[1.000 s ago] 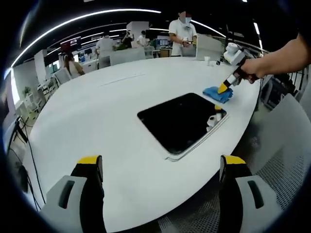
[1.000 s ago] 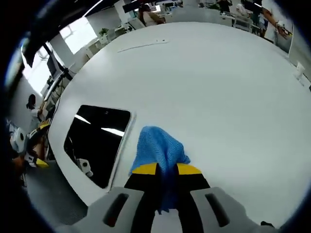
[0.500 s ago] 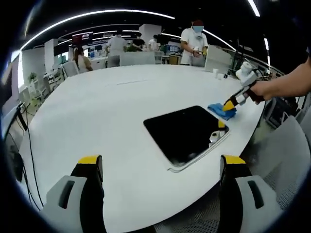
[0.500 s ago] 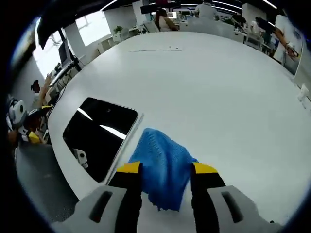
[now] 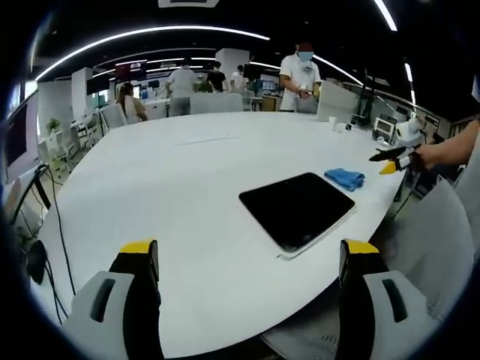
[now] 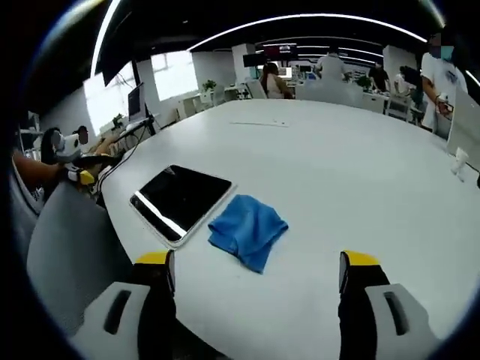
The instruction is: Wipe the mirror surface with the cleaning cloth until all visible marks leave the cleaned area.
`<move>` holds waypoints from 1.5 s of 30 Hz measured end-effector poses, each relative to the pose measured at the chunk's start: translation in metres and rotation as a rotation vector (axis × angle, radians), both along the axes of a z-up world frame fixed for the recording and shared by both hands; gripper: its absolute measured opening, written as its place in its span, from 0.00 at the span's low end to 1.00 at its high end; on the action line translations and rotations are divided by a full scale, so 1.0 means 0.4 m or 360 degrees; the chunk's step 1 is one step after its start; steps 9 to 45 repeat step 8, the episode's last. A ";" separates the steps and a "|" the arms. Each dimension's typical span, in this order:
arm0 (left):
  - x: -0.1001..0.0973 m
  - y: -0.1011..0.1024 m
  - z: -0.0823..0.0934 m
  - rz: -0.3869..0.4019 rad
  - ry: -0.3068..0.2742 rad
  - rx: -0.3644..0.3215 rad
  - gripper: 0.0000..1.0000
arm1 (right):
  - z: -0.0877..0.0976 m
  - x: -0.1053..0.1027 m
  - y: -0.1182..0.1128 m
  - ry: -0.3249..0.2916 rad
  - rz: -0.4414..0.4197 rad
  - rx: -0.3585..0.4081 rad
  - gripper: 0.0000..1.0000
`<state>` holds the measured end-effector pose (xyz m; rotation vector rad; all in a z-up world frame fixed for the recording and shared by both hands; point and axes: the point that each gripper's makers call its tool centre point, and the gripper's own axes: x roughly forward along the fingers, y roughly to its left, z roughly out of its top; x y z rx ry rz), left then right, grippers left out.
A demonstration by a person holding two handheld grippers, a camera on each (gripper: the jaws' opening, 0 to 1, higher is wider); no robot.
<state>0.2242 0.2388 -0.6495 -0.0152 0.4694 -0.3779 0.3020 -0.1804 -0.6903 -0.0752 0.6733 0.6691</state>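
On a wide white counter (image 6: 360,195) in an open office, a soft blue cloth (image 6: 248,229) lies crumpled just beside the dark mirror (image 6: 182,196). Both tools, left tool (image 5: 247,259) and right tool (image 6: 255,268), stand spread and empty. The limp, light cloth looks easiest pinched at a raised fold; the mirror seems rigid, slick and fragile.

My left tongs (image 5: 249,264) stand wide apart over the near edge of the white surface (image 5: 150,187). Beyond them the dark mirror (image 5: 297,209) lies flat near the surface's edge. Just past the mirror's far corner sits the crumpled blue cloth (image 5: 345,178), apart from it. Beyond the cloth, off the surface's edge, I see my right tongs (image 5: 385,161) in a hand (image 5: 433,154), parted, clear of the cloth.
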 end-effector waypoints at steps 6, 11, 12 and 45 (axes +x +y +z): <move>0.004 0.005 0.003 0.0025 -0.0005 0.0008 0.99 | -0.018 -0.046 -0.047 -0.0024 -0.0034 -0.0059 0.98; 0.002 0.009 0.001 0.0032 -0.0001 0.0013 0.99 | -0.008 -0.036 -0.044 -0.0018 -0.0029 -0.0045 0.98; 0.002 0.009 0.001 0.0032 -0.0001 0.0013 0.99 | -0.008 -0.036 -0.044 -0.0018 -0.0029 -0.0045 0.98; 0.002 0.009 0.001 0.0032 -0.0001 0.0013 0.99 | -0.008 -0.036 -0.044 -0.0018 -0.0029 -0.0045 0.98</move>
